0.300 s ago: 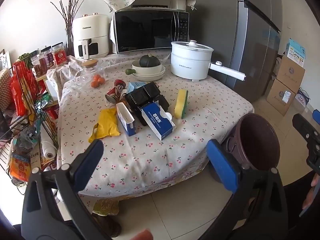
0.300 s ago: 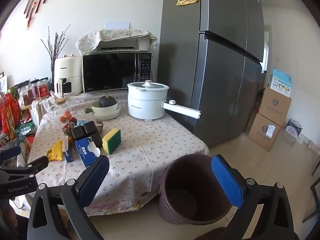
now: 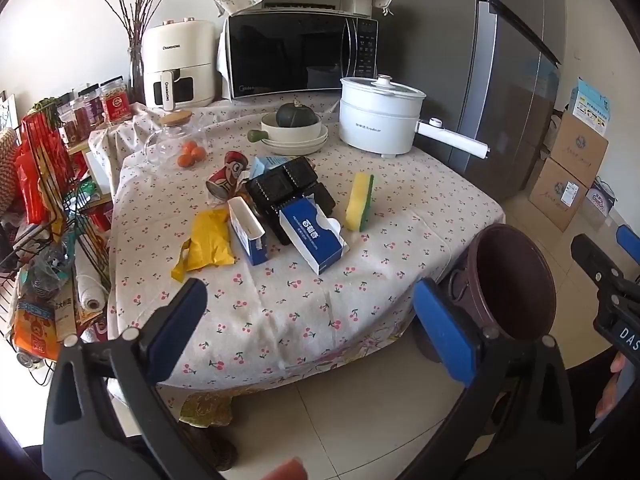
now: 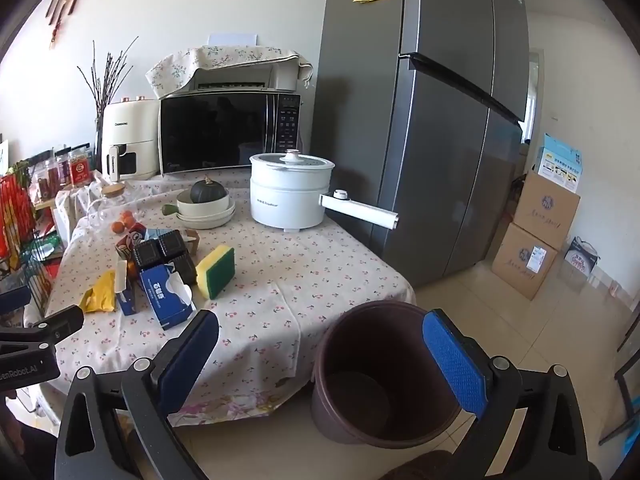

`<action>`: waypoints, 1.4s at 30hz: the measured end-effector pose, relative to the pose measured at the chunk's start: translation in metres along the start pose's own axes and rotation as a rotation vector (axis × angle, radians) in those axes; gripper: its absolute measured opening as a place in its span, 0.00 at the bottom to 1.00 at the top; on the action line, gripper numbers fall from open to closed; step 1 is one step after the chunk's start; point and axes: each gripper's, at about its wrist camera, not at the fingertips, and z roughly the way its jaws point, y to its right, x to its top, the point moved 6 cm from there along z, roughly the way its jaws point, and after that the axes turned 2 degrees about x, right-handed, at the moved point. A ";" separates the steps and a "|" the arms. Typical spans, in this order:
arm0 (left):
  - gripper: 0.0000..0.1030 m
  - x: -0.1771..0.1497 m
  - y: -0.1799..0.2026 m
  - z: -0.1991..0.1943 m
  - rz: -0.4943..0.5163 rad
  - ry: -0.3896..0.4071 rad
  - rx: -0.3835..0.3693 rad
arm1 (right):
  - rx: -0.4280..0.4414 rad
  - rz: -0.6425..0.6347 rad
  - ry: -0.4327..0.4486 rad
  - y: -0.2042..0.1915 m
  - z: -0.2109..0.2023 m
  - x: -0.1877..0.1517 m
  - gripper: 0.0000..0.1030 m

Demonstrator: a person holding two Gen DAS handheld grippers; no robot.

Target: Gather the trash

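Trash lies in a heap mid-table: a yellow wrapper, a small blue-white box, a blue tissue box, a black plastic tray and a red can. A brown bin stands on the floor at the table's right corner; it also shows in the right wrist view. My left gripper is open and empty, short of the table's front edge. My right gripper is open and empty, above the bin's near rim.
A yellow-green sponge, a white electric pot with a long handle, a bowl with a squash, a microwave and an air fryer sit on the table. A wire rack stands left. A fridge and cardboard boxes stand right.
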 end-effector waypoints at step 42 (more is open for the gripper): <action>1.00 0.003 -0.010 -0.003 -0.006 0.020 0.026 | 0.029 0.004 0.029 -0.008 -0.005 -0.001 1.00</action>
